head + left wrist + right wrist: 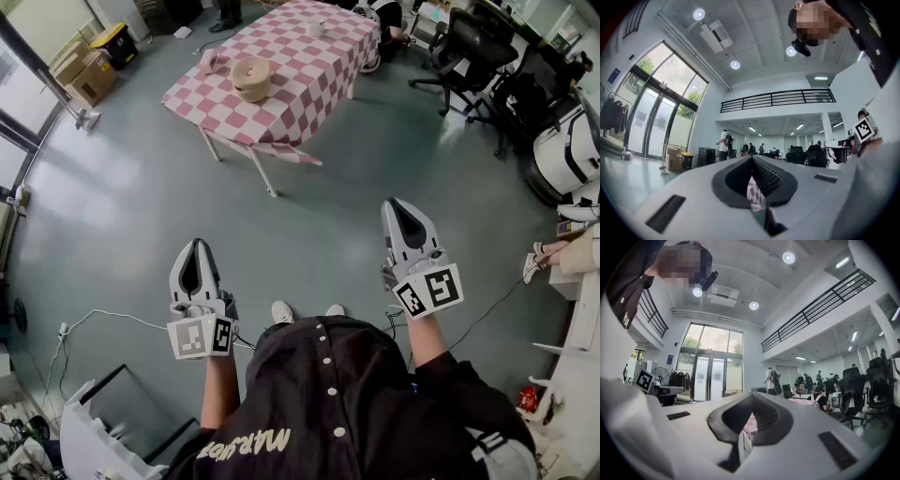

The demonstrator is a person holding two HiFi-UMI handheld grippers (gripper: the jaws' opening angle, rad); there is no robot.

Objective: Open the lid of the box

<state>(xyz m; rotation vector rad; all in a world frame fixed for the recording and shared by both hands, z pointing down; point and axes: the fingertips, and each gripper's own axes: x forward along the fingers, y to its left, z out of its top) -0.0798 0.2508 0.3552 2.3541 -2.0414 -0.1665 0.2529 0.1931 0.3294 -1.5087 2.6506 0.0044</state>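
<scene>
Well short of the checked table (309, 66), left gripper (194, 249) and right gripper (395, 210) are both clenched on nothing, leaving the round box (251, 78) untouched and its lid apparently unopened.

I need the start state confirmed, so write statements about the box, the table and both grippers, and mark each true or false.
1. The round box sits on the checkered table. True.
2. The right gripper grips the box. False: it is shut on nothing, apart from the table.
3. The left gripper is wide open. False: its jaws are together.
4. Both grippers are over the floor. True.
</scene>
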